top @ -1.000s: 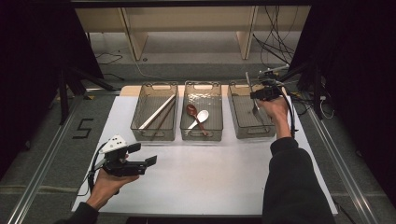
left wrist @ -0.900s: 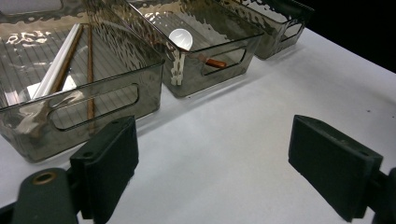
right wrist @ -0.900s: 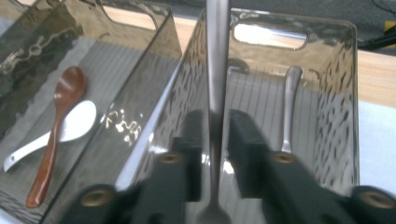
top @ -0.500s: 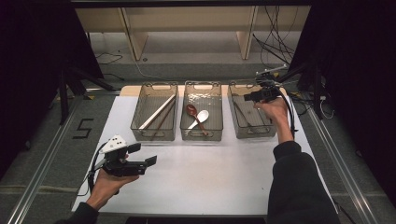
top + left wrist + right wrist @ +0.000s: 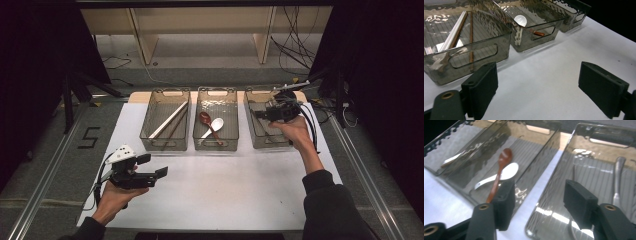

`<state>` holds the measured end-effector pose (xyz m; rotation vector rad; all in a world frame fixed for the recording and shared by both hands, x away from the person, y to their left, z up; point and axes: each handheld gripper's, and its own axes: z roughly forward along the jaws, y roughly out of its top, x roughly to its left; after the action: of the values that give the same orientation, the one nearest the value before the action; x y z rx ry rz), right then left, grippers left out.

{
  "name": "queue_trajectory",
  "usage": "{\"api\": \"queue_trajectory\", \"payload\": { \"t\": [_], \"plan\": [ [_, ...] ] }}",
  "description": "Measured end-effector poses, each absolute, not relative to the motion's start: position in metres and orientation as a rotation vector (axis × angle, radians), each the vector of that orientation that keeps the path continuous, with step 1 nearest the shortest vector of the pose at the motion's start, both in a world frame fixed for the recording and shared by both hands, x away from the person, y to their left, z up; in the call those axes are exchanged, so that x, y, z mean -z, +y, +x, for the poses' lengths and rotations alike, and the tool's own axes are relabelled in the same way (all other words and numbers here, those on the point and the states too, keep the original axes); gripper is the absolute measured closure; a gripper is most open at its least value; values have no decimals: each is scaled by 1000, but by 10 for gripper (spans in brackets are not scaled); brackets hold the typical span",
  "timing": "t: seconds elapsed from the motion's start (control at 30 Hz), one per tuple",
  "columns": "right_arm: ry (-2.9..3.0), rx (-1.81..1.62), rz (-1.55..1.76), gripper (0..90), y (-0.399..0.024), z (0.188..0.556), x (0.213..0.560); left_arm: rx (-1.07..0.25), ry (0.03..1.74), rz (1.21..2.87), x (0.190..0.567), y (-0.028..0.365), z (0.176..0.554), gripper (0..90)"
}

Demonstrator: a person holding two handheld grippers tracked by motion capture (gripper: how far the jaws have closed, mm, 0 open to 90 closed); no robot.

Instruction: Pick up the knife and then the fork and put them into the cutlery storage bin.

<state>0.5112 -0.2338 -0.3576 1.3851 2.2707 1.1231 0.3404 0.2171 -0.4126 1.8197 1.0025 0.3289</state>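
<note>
From the high view, the right gripper (image 5: pixel 260 114) has lifted and swung a little toward the middle since a moment ago; it now hangs over the near-left part of the right bin (image 5: pixel 266 120), jaws spread and empty, which I take as something just dropped there or a fresh reach starting. The right hand (image 5: pixel 295 129) is raised, forearm stretched forward from the sleeve. The left gripper (image 5: pixel 152 166) has not moved: low over the white table cover (image 5: pixel 225 190), near the person, jaws apart. In the left gripper view, the open jaws frame bare cover, with the left bin (image 5: pixel 474 53) holding chopsticks (image 5: pixel 456 31) ahead. In the right gripper view, spread jaws straddle the wall between the middle bin (image 5: pixel 529 152), with its wooden spoon (image 5: pixel 500 167) and white spoon (image 5: pixel 504 175), and the right bin, where metal cutlery (image 5: pixel 618 177) lies.
</note>
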Motion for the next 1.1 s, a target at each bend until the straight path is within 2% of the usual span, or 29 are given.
{"api": "queue_trajectory", "payload": {
  "t": [0.37, 1.1],
  "plan": [
    [2257, -1232, 1306, 362, -222, 476, 360, -332, 1001, 1820, 412, 215, 340, 151],
    [2235, -1394, 1224, 302, -206, 435, 363, -337, 1017, 1815, 413, 218, 341, 151]
  ]
}}
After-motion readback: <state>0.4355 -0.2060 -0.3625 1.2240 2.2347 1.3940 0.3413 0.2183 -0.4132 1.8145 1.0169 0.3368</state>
